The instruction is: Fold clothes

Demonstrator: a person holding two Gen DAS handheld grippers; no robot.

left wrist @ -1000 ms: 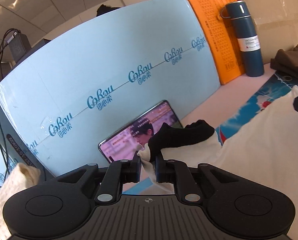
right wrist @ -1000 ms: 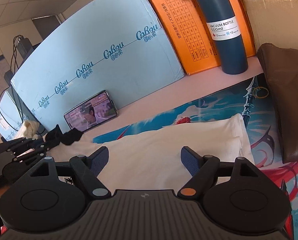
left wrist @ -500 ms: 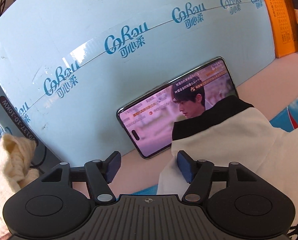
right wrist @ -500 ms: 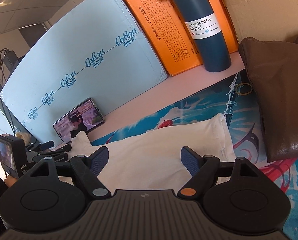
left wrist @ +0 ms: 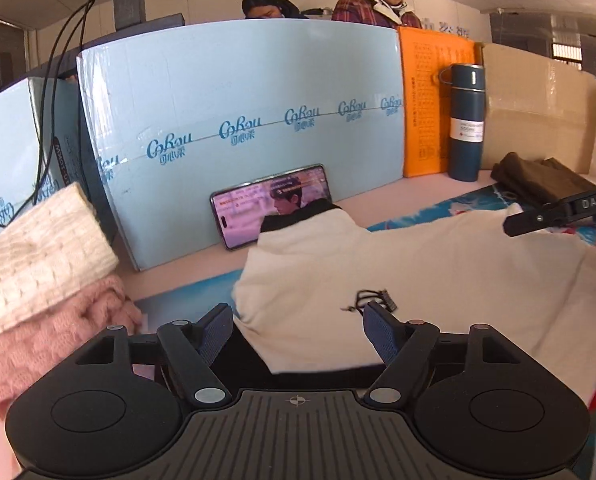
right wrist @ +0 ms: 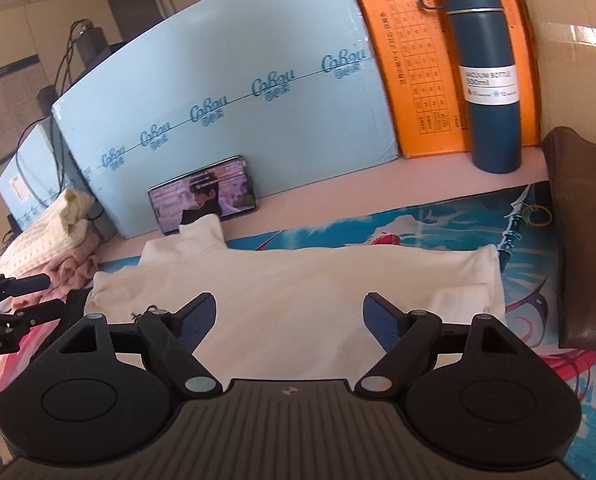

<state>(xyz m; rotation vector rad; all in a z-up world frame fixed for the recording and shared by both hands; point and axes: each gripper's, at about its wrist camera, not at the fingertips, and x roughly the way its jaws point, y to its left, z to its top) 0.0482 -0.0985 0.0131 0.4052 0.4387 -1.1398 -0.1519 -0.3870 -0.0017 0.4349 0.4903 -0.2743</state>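
Observation:
A cream-white garment [left wrist: 438, 272] [right wrist: 318, 288] lies spread flat on the printed mat [right wrist: 438, 220]. Its black-cuffed sleeve [left wrist: 298, 216] rests against the phone. My left gripper [left wrist: 296, 312] hovers at the garment's left edge; its jaws are opening and the pads press on nothing, with only cloth lying below them. It also shows at the left edge of the right wrist view [right wrist: 37, 296]. My right gripper [right wrist: 289, 300] stands open over the garment's near edge, holding nothing; part of it reaches in at the right of the left wrist view [left wrist: 558, 212]. A small black cord [left wrist: 374, 298] lies on the cloth.
A phone [left wrist: 269, 204] leans on a light blue box [left wrist: 237, 120]. A blue vacuum bottle [right wrist: 490, 80] stands by an orange board [right wrist: 418, 60]. A brown garment [right wrist: 586, 240] lies right, pink and cream knitwear [left wrist: 37, 280] left. Two people stand behind the box.
My left gripper opened and let go of the black-cuffed sleeve, then drew back toward the near side. The sleeve now lies by the phone. The right gripper rolled a little and stayed open.

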